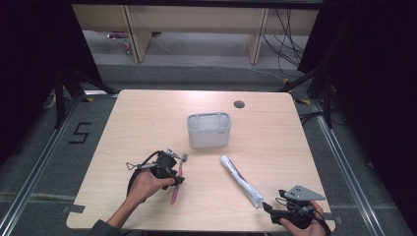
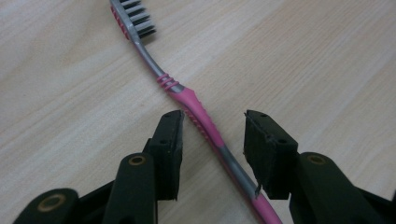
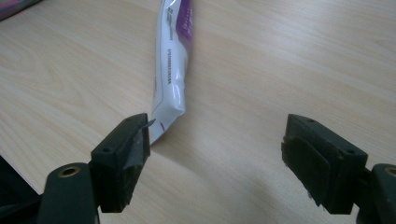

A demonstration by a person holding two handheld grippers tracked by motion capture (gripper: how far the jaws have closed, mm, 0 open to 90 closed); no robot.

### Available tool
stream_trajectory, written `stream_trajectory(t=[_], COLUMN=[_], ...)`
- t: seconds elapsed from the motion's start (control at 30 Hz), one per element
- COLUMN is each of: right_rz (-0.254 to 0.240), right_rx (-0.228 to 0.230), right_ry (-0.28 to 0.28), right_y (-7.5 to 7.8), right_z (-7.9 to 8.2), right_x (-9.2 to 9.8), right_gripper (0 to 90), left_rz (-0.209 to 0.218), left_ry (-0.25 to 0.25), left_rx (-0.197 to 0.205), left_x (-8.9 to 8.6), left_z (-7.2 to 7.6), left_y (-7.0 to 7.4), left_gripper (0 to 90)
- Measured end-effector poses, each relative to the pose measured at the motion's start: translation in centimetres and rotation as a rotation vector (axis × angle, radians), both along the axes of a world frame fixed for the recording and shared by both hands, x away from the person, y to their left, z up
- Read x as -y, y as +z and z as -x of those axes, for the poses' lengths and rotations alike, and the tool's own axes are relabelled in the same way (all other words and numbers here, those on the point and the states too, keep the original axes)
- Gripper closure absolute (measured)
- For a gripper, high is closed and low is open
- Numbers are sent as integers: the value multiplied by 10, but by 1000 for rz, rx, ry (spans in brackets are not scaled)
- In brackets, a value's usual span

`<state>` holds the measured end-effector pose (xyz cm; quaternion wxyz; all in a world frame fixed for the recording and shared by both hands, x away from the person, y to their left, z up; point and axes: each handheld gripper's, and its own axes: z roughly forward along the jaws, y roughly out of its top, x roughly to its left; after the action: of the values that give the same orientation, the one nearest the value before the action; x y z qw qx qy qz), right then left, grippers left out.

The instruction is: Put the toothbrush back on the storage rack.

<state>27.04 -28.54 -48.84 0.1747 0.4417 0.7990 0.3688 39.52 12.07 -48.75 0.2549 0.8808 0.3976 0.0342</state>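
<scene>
Toothbrush (image 2: 201,116), one, lies between the left hand-held gripper's (image 2: 212,128) unclosed jaws; right hand-held gripper (image 3: 217,140) gapes wide.

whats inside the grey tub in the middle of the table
From the high view, the grey tub looks empty: pale inner walls and nothing sticking up above its rim. Its near wall covers the bottom, so something small and flat lying there cannot be ruled out.

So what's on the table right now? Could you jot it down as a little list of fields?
surface: wooden table
container: pale tub, upright near the middle
left tongs: open, astride the pink toothbrush, pads not pressing
right tongs: open wide, at the tube's crimped end
tube: white toothpaste tube, lying flat
toothbrush: flat on the wood
</scene>
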Motion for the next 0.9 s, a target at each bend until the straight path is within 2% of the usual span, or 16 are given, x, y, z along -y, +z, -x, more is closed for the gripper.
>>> stream_trajectory(t=[0.23, 0.3, 0.4, 0.43, 0.5, 0.53, 0.6, 0.63, 0.7, 0.77, 0.8, 0.9], right_rz=[3, -22, -2, -17, -18, 0, 3, -16, -22, -6, -13, -7], right_rx=[-7, -35, -8, -24, -21, -5, -4, -19, -37, -29, -17, -29], right_ry=[6, -5, 12, 2, 2, 11, 11, 2, 1, 4, 3, 5], right_y=[0, 1, 0, 1, 1, 1, 1, 1, 1, 1, 1, 1], right_z=[0, 2, 0, 1, 1, 0, 1, 1, 2, 2, 2, 2], right_x=[0, -3, -1, -2, -2, -1, -1, -2, -3, -2, -3, -3], right_gripper=[239, 239, 239, 240, 240, 240, 240, 240, 241, 240, 241, 241], left_rz=[-7, -22, -32, -41, -42, -49, -56, -63, -75, -95, -108, -125], left_ry=[3, -7, -11, -20, -23, -23, -33, -44, -53, -61, -73, -89], left_rx=[-14, -22, -24, -33, -34, -35, -34, -41, -46, -52, -58, -65], left_x=[4, 5, 7, 7, 7, 8, 9, 9, 9, 10, 10, 10], left_z=[-2, -4, -5, -6, -6, -6, -6, -7, -7, -7, -8, -10], left_y=[-1, 0, 0, 0, 0, 0, 0, 1, 1, 2, 3, 3], left_gripper=[609, 623, 653, 656, 679, 691, 718, 730, 748, 776, 788, 811])
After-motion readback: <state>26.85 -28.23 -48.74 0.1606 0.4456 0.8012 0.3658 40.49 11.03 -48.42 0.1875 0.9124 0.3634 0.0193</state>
